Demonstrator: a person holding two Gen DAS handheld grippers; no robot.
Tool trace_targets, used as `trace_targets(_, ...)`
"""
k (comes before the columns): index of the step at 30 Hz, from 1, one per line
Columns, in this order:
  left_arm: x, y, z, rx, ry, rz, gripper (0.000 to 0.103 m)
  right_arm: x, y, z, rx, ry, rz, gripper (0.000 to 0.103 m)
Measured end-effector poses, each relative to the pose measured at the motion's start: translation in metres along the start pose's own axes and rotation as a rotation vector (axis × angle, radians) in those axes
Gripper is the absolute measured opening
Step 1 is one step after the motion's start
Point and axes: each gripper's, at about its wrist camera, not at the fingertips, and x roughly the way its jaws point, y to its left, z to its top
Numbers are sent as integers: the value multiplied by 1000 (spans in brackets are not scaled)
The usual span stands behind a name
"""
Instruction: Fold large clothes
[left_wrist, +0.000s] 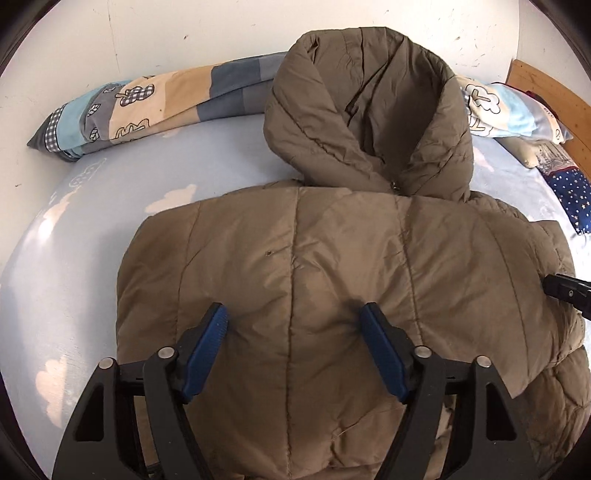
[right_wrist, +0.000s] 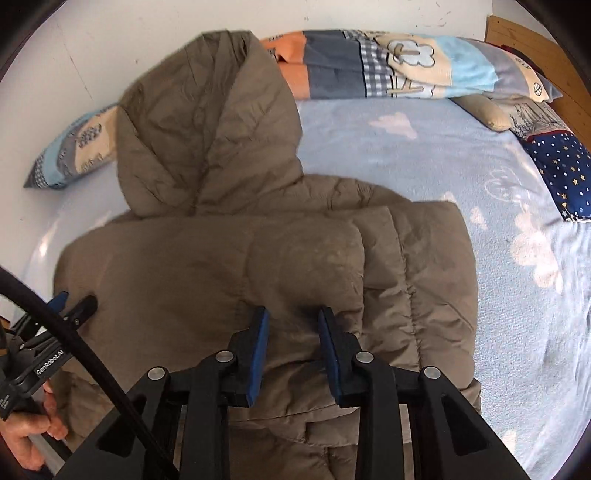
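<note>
The hooded puffer jacket (left_wrist: 332, 258) under both tongs is a plain olive-brown. The bedsheet (left_wrist: 92, 229) around it is pale blue with white clouds. Beyond the tongs, the long pillow (left_wrist: 147, 107) is patchwork: light blue, slate, cream and gingham checks. Far right, a cushion (right_wrist: 561, 166) is navy with white dots and seemingly gold stars. The gripper pads (left_wrist: 210, 347) are blue on black.

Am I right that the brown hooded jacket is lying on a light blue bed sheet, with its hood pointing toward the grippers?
Not quite. The brown hooded jacket does lie on the light blue bed sheet, but its hood points away from the grippers, toward the wall, as the left wrist view shows.
</note>
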Motion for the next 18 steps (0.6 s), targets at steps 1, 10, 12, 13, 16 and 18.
trace_targets(1, 2, 0, -1, 1, 6, 0, 77, 6, 2, 2, -3, 6, -7, 28)
trace_targets(10, 18, 0, -4, 16, 34, 20, 80, 32, 10, 1, -33, 59, -50, 28)
trace_targets(12, 19, 0, -4, 19, 35, 22, 80, 35, 9, 2, -36, 61, -52, 29)
trace_targets(13, 20, 0, -5, 20, 35, 24, 81, 36, 9, 2, -36, 61, -53, 29)
trace_targets(16, 20, -1, -5, 27, 32, 32, 81, 36, 10, 1, -41, 59, -58, 29)
trace_targets(18, 20, -1, -5, 28, 32, 32, 81, 36, 11, 1, -45, 56, -63, 29)
